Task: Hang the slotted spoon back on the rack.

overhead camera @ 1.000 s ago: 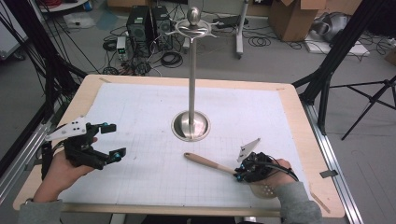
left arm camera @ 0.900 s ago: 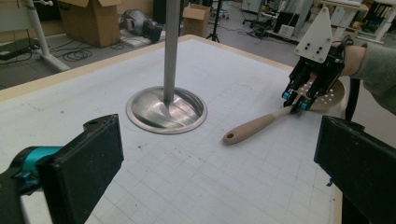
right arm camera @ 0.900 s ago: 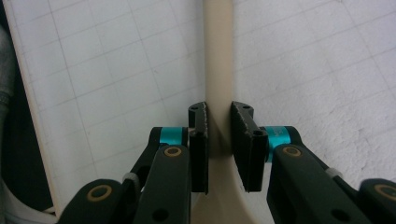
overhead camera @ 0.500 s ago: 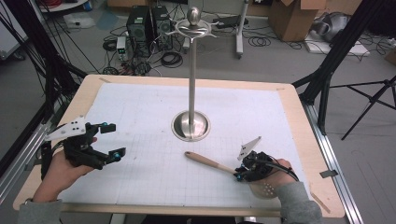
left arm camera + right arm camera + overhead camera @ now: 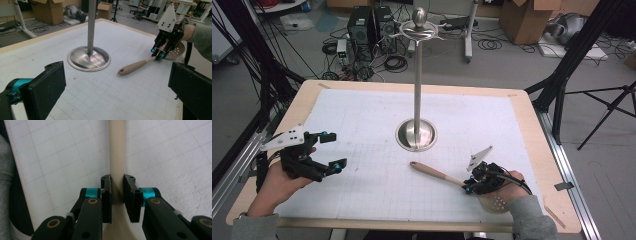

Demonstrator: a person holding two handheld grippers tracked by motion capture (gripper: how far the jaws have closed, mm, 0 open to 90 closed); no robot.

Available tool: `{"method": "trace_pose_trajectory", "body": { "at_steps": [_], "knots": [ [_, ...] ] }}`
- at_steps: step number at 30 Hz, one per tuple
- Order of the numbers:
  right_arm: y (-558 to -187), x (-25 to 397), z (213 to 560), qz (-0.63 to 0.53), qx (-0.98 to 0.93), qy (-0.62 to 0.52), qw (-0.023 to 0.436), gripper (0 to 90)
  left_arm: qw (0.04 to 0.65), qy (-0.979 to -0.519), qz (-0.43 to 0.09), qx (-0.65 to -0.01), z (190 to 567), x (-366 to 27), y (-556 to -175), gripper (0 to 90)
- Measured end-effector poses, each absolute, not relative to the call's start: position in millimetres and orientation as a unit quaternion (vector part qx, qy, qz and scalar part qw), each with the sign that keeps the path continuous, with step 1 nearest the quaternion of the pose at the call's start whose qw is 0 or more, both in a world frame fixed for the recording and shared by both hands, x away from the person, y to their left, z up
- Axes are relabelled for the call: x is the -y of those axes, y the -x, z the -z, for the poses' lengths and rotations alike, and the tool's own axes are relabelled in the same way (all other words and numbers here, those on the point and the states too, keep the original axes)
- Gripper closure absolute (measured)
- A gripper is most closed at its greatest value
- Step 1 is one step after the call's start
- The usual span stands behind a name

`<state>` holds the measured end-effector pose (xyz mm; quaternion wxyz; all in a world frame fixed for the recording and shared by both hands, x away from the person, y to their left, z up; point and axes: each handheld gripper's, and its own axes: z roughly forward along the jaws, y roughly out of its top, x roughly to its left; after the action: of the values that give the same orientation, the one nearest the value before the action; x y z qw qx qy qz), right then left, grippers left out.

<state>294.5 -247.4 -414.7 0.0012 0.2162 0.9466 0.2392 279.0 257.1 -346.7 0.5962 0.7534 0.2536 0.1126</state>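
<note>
- Looking down from the high view: metal stand [image 5: 416, 134] sits mid-table w/ hook crown at top. Slotted spatula [image 5: 447, 177] lies flat just in front of the stand base, handle tip toward the base, perforated head toward the person's right hand. Right gripper [image 5: 470, 186] is on the handle near the head. Left gripper [image 5: 332, 152] hovers well to the left of the stand, holding nothing.
- Left gripper view: its jaws stand wide apart, released; stand base and spatula [image 5: 140, 65] lie between them farther off, and the right gripper [image 5: 158, 53] meets the handle.
- Right gripper view: right gripper [image 5: 117, 197] has pads on both sides of the handle [image 5: 117, 157], clenched on it or very nearly.
- Step judged: pick-up, likely for hanging on the stand. Confirm a firm squeeze before lifting; grip is far from the handle tip, so lift slowly, keep level, watch for pivot. Handle hole must reach a hook.
</note>
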Motion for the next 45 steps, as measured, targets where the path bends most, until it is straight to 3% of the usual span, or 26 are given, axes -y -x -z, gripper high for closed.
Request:
{"method": "trace_pose_trajectory", "body": {
  "at_steps": [16, 45],
  "knots": [
    [-297.0, 265.9, 400.9, -0.306, -0.922, -0.236, -0.007, 77.9, 0.597, -0.753, -0.113, -0.253, 345.7, -257.6, -278.5, 1.8],
    [-297.1, 301.6, 377.1, -0.383, -0.882, -0.273, 0.018, 77.8, 0.606, -0.746, -0.122, -0.248, 338.3, -259.4, -275.8, 1.8]
  ]
}}
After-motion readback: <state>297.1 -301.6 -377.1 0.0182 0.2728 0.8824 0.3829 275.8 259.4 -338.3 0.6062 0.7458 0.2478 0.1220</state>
